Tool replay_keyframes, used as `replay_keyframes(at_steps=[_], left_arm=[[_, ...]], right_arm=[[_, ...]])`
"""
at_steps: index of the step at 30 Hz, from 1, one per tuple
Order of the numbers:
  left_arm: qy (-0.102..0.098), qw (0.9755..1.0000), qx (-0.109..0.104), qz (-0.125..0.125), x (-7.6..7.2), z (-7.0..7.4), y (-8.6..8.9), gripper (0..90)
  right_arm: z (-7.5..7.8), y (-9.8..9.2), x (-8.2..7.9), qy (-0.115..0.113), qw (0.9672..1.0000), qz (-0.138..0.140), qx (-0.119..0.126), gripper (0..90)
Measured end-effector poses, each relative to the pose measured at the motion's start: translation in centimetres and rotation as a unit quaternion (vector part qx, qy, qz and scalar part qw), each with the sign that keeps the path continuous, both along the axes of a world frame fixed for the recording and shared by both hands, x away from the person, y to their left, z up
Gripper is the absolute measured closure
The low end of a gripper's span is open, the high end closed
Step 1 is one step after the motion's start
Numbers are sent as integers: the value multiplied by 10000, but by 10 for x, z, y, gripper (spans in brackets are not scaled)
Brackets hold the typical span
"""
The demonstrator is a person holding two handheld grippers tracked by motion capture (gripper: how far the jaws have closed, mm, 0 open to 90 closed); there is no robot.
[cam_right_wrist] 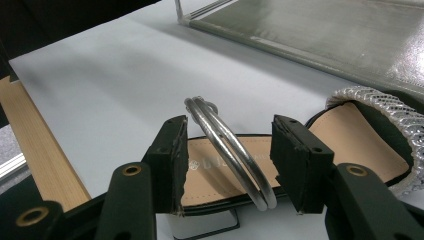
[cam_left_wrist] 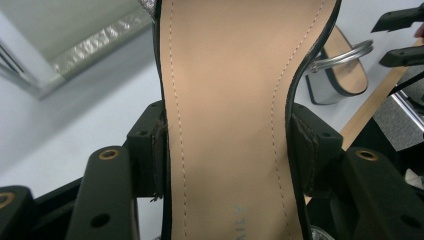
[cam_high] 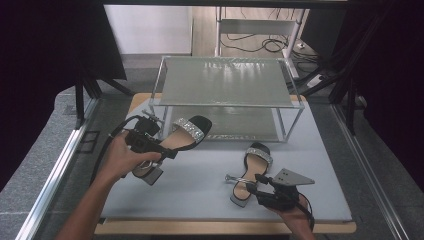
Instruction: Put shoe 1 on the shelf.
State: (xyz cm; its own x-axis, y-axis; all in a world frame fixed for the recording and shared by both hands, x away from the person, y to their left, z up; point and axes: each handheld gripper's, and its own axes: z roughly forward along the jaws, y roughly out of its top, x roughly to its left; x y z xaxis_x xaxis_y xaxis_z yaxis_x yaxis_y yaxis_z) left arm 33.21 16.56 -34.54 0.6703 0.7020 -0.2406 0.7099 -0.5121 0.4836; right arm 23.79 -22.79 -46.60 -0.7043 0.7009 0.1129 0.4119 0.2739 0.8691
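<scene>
With my left claw (cam_high: 167,152) clamped across the tan insole of the black block-heel sandal (cam_high: 175,140), lifted near the 2-tier metal rack (cam_high: 227,82), I keep it level while my right claw (cam_right_wrist: 227,165) hangs open around the second sandal's (cam_high: 250,172) silver ankle ring (cam_right_wrist: 230,150) on the tabletop (cam_high: 200,185).

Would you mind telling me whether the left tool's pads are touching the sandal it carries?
Touching. The left gripper view shows both pads of the left tool pressed against the edges of the sandal sole, with no gap on either side.
</scene>
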Motion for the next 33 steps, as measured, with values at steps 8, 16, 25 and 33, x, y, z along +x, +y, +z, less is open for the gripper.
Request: replay_keyframes(at_steps=[8,16,25,33], left_arm=[[-96,9998,-106,-136,6,24,-9,420],[-126,9994,-230,-208,22,48,-20,421],[-192,9993,-253,-218,42,72,-39,421],[-184,9992,-315,-143,63,82,-49,421]], right_arm=[[0,1,0,3,10000,3,14,491],[1,-1,0,-6,10000,4,14,490],[1,-2,0,-6,10000,17,16,490],[2,-5,0,3,10000,-4,40,489]])
